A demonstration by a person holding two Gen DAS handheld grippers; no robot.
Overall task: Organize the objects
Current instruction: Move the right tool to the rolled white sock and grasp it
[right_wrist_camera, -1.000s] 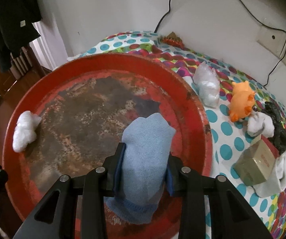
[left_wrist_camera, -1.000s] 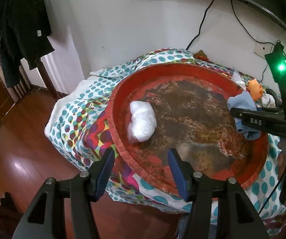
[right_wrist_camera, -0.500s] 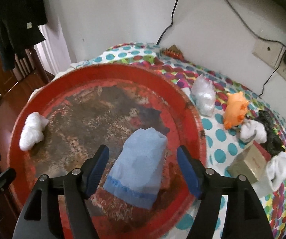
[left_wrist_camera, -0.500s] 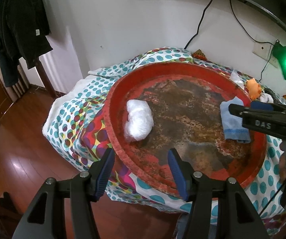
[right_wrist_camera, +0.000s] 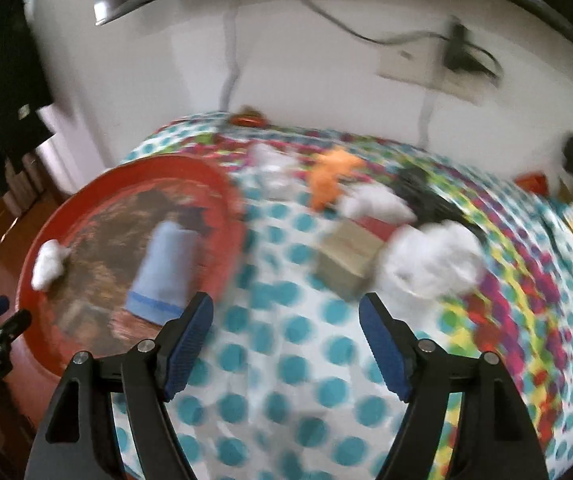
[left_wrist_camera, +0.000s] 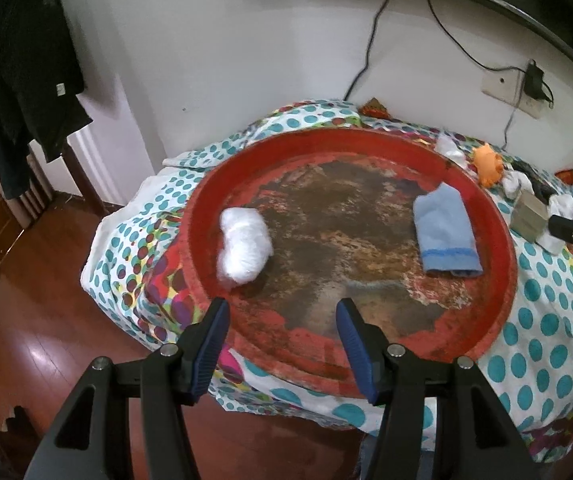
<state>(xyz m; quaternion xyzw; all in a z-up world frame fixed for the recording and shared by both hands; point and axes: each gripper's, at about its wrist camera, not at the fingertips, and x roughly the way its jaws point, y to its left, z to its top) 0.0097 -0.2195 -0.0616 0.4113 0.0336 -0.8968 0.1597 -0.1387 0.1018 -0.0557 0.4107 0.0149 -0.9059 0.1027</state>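
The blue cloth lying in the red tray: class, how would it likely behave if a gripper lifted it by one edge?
The blue cloth lies flat and folded in the red tray, so it would probably droop and unfold rather than stay stiff. It looks thin and likely light. Soft fabric should be unlikely to slip, roll or break.

Left gripper point(left_wrist_camera: 282, 322): matte black triangular-cutout arms, ribbed dark-blue fingers point(left_wrist_camera: 215, 330), two silver screw heads per side. Right gripper point(right_wrist_camera: 286, 320): same build, black frame, blue ribbed pads point(right_wrist_camera: 190, 336), silver screws on the linkage. No skin, sleeve or cable visible on either.
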